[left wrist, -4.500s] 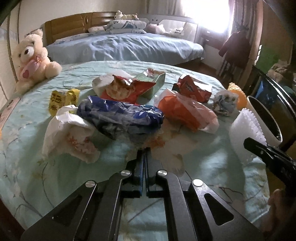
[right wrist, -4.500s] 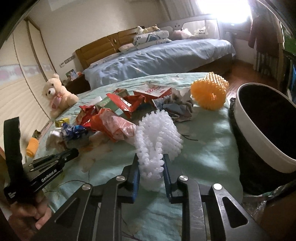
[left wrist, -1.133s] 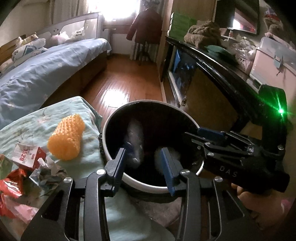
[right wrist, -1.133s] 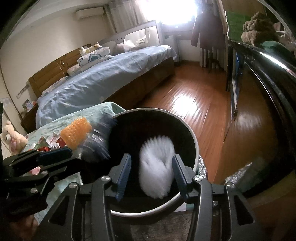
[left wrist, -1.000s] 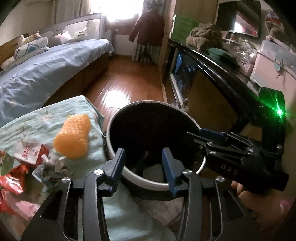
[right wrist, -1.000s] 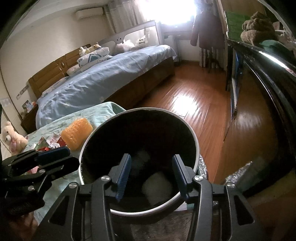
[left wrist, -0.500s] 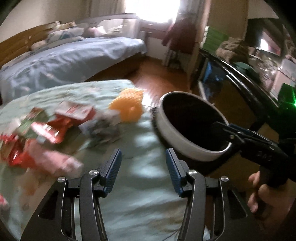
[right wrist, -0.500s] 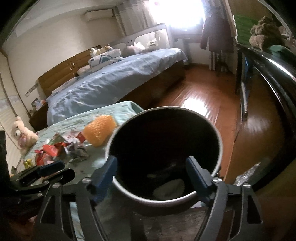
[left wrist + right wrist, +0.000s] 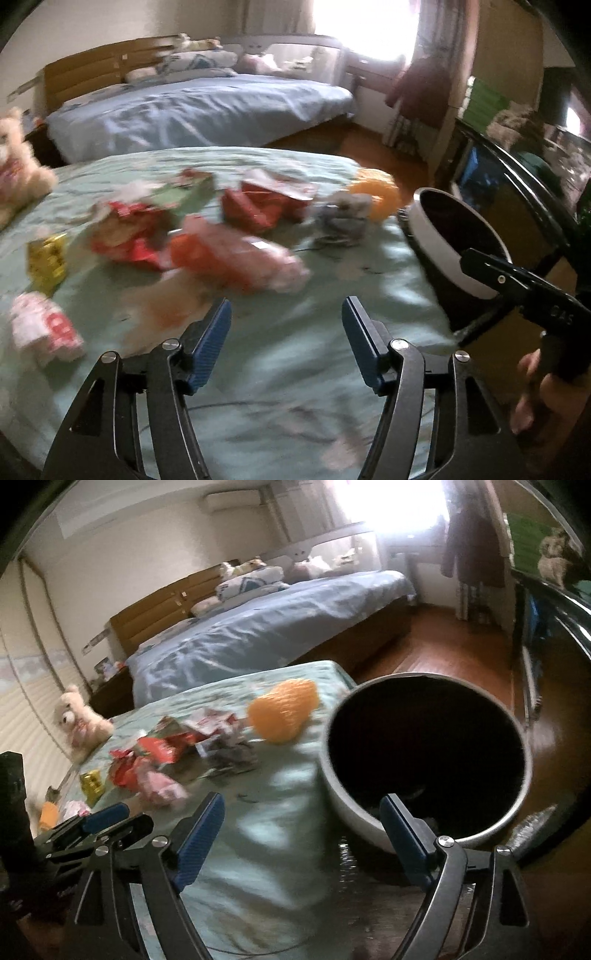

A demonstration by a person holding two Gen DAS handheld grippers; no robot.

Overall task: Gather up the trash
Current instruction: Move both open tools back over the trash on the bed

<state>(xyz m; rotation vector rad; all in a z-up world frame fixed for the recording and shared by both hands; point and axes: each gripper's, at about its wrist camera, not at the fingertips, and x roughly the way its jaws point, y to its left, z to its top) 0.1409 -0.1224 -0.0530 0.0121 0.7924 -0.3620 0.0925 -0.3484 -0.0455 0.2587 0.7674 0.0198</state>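
Both views are motion-blurred, so labels and fine detail cannot be read. The left gripper [image 9: 286,325] is seen with jaws spread wide and nothing between them, held above the green bedspread [image 9: 280,369]. The right gripper [image 9: 301,829] is likewise spread wide and empty, its right finger overlapping the near rim of the trash bin [image 9: 332,775]. The bin's interior is too dark for any contents to be made out. The trash is scattered on the bedspread to the left of the bin: red wrappers [image 9: 258,206], a pink-orange bag [image 9: 236,258], a grey crumpled wad [image 9: 343,218], an orange foam net [image 9: 282,710] nearest the bin, a yellow packet [image 9: 48,258] and a white-red packet [image 9: 44,332], partly smeared by blur. A teddy bear [image 9: 79,720] is cut off at the left edge in the left wrist view. A blue bed [image 9: 258,631] is seen behind. The hand [image 9: 546,398] on the right gripper's handle is partly cropped.
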